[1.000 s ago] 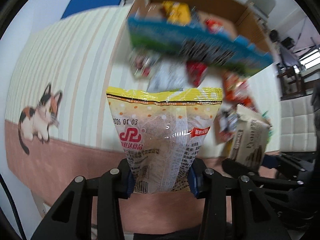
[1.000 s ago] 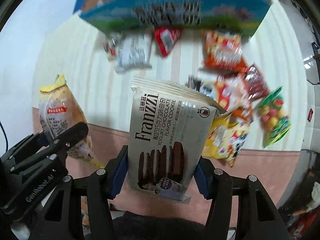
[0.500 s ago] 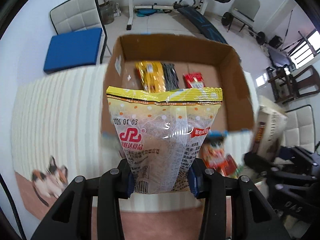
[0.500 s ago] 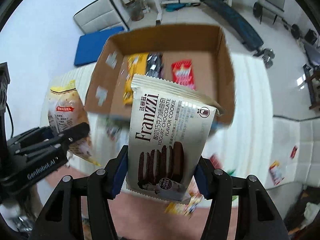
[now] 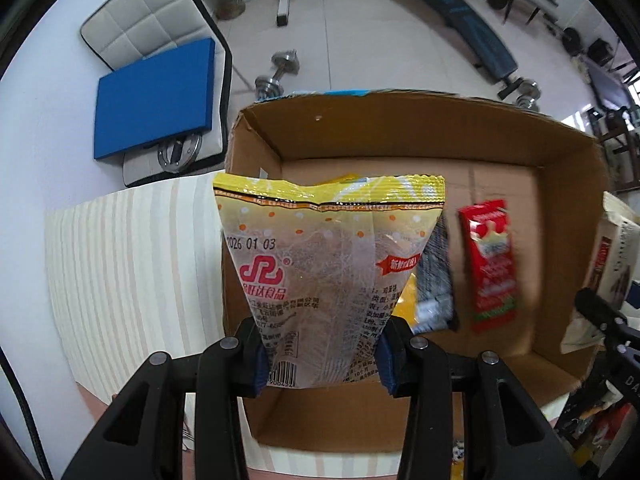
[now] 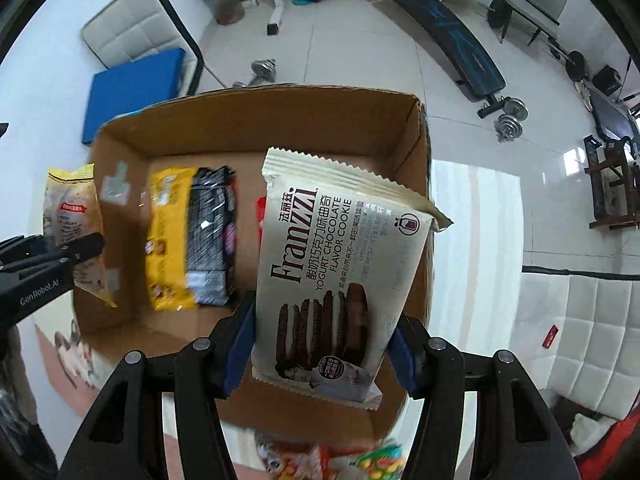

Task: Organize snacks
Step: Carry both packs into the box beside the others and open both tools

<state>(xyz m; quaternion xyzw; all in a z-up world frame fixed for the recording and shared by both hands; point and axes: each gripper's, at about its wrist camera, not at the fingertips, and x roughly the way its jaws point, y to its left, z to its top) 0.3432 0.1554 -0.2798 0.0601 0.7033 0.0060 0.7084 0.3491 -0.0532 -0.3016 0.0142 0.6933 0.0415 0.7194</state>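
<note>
Striped cream tablecloth [image 5: 132, 264] covers the table, pinkish band with a cat print at its near edge [image 6: 76, 356]. Open cardboard box [image 5: 400, 132] sits directly on it. A few loose snack packets [image 6: 332, 460] lie on the cloth just beside the box's near wall.

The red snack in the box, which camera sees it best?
The left wrist view: the red packet lies in full sight on the floor of the cardboard box. In the right wrist view only a red sliver peeks out behind the cookie pack.
</note>
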